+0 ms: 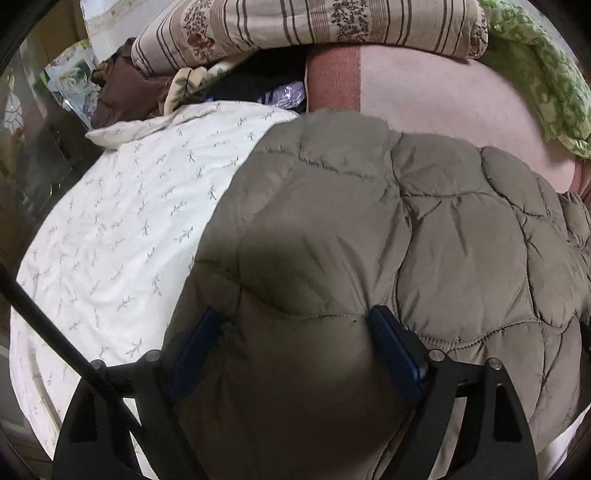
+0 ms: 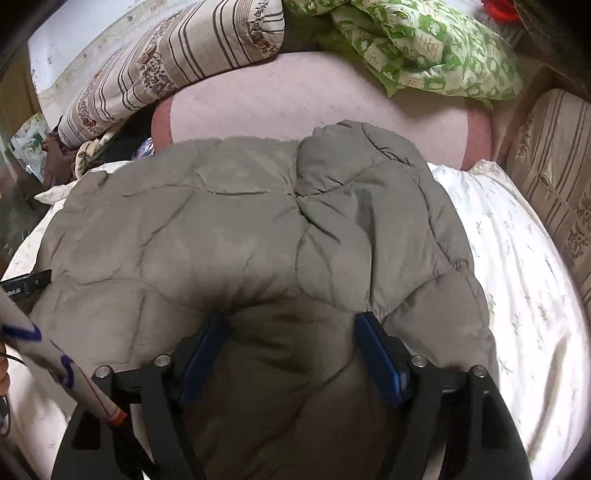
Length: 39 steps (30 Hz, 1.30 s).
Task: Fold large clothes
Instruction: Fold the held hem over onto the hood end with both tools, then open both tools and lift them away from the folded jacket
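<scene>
A grey-brown quilted puffer jacket [image 1: 388, 229] lies spread on a white leaf-print bed cover [image 1: 122, 229]. My left gripper [image 1: 295, 317] stands wide open, its blue-padded fingers [image 1: 391, 339] pressed into the jacket's near left part with a bulge of padding between them. In the right wrist view the jacket [image 2: 229, 229] fills the middle over the cover [image 2: 517, 266]. My right gripper [image 2: 291, 321] is also wide open, fingers [image 2: 376, 350] straddling a puffed fold at the near edge. Whether either one pinches the fabric is unclear.
A pink blanket [image 2: 314, 107] lies beyond the jacket. A striped floral pillow [image 1: 306, 26] and a green patterned quilt [image 2: 436, 44] sit at the back. Dark clothes pile at the left [image 1: 125, 96]. A striped cushion [image 2: 550, 177] stands at the right. The other gripper's tip shows at the left [image 2: 29, 282].
</scene>
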Tool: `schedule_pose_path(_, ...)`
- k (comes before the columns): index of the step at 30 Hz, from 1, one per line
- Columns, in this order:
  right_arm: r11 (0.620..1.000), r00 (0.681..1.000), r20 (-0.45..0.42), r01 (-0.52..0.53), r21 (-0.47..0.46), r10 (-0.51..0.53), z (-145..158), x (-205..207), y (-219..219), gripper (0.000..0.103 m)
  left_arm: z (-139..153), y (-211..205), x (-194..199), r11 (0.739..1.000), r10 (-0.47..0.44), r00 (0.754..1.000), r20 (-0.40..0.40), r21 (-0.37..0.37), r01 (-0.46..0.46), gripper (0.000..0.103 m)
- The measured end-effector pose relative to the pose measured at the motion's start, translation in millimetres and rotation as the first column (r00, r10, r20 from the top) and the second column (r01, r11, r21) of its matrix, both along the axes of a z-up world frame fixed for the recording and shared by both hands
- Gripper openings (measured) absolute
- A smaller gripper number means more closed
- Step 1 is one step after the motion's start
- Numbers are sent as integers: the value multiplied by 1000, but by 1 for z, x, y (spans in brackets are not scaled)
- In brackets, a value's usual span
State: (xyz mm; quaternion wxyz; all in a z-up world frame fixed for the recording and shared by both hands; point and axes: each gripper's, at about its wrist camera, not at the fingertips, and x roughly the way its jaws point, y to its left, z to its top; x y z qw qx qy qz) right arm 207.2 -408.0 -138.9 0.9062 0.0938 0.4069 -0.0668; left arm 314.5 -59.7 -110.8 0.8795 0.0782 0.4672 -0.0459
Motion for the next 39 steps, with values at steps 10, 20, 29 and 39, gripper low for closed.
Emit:
schedule_pose_path(10, 991, 995, 55, 78, 110, -85, 24, -67, -5, 81, 21, 29, -61, 999, 20, 997, 81, -29, -18, 85)
schedule_pose_path(20, 996, 995, 51, 78, 48, -80, 42, -99, 13, 81, 58, 42, -107, 998, 46, 991, 122, -54, -40, 85)
schedule_pose_path(29, 992, 993, 95, 55, 116, -66, 75, -215, 62, 81, 142, 94, -252, 992, 117, 930, 349, -85, -94, 85)
schedule_pose_path(39, 996, 975, 215, 33, 80, -49, 125, -317, 103, 81, 209, 132, -384, 983, 185, 801, 569, -108, -151, 92)
